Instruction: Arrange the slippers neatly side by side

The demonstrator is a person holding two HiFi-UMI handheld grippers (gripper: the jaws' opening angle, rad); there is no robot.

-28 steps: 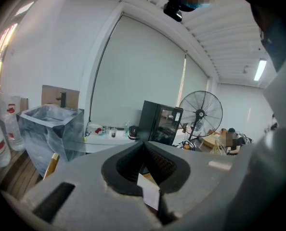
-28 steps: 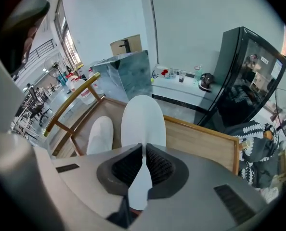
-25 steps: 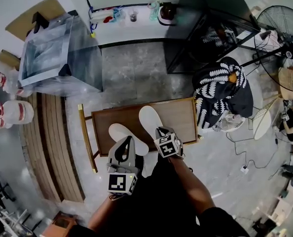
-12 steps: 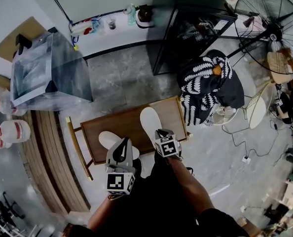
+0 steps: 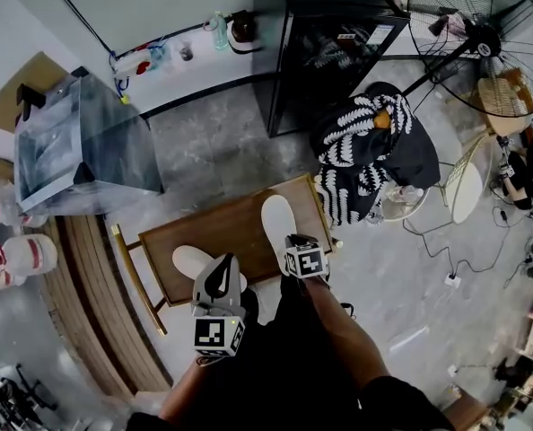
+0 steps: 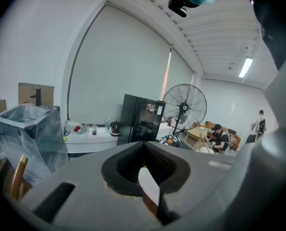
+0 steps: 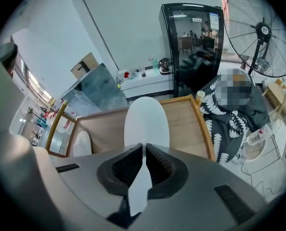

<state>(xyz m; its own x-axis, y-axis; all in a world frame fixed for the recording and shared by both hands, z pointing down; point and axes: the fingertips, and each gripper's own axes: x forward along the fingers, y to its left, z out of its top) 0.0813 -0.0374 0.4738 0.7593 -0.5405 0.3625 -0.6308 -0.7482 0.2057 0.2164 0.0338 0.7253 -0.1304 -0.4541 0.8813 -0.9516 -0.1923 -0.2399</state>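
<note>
Two white slippers lie on a low brown wooden table [image 5: 222, 227]. The left slipper [image 5: 188, 260] lies crosswise near the table's front left. My left gripper [image 5: 223, 275] is shut on its near end, and a white sliver of it shows between the jaws in the left gripper view [image 6: 149, 186]. The right slipper [image 5: 278, 221] points away from me near the table's right end. My right gripper [image 5: 292, 242] is shut on its heel edge, with the sole pinched between the pads. In the right gripper view the right slipper [image 7: 146, 121] stretches ahead and the left slipper [image 7: 83, 143] lies apart at the left.
A clear-wrapped box [image 5: 78, 146] stands to the table's left and back, with wooden slats [image 5: 87, 312] beside it. A black cabinet [image 5: 338, 52], a big fan [image 5: 482, 34] and a chair with patterned cloth [image 5: 374, 151] stand to the right. Cables [image 5: 446, 281] lie on the floor.
The right gripper has carried its slipper toward the table's right end, so the gap between the two slippers is wider. The left slipper has kept its place. The head view has swung.
</note>
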